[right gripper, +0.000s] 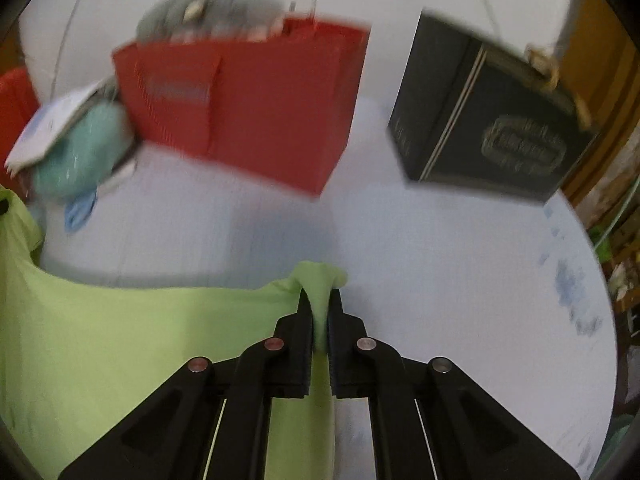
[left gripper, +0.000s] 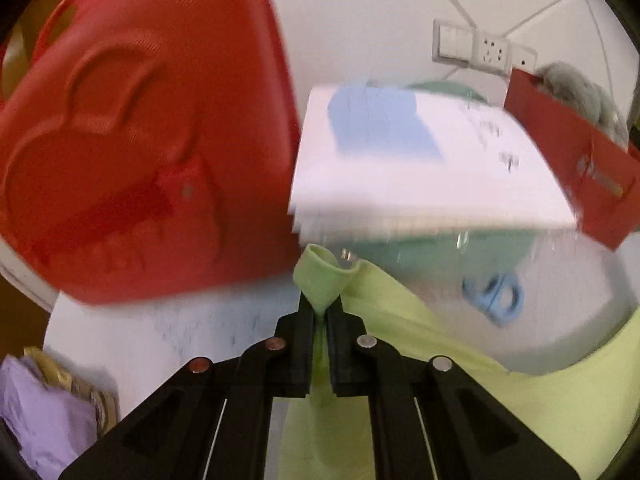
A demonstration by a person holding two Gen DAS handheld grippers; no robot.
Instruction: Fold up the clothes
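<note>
Left wrist view showed, nearest the lens, the left black two-finger gripper (left gripper: pixel 320 308) pinching a bunched corner of a light green soft fabric garment (left gripper: pixel 400 320), its jaws pressed almost together with cloth squeezed between them. From that pinch the green cloth ran off to the right and downward as a taut edge. In the right wrist view the right black two-finger gripper (right gripper: pixel 320 304) likewise clamped a gathered corner, the garment (right gripper: pixel 120 340) spreading away to the left in a broad sheet over the white round table (right gripper: pixel 440 260).

By my judgement the cloth was mid-handling — held at two corners and stretched between the grippers, its long axis running side to side from one gripper to the other, the held edge facing away from the person. Whether this was a spreading-out ahead of a fold or an edge being carried over in a fold, the blurred pictures did not settle; no neat folded stack of this garment showed.

Further out sat blue-handled scissors (left gripper: pixel 496 296), a teal cloth bundle (right gripper: pixel 76 160) under a white sheet of paper (left gripper: pixel 420 168), and a red paper bag (right gripper: pixel 248 104) with grey fabric inside. A red moulded plastic case (left gripper: pixel 132 128) stood at the left, a black printed box (right gripper: pixel 492 120) at the right — both near the far wall.
</note>
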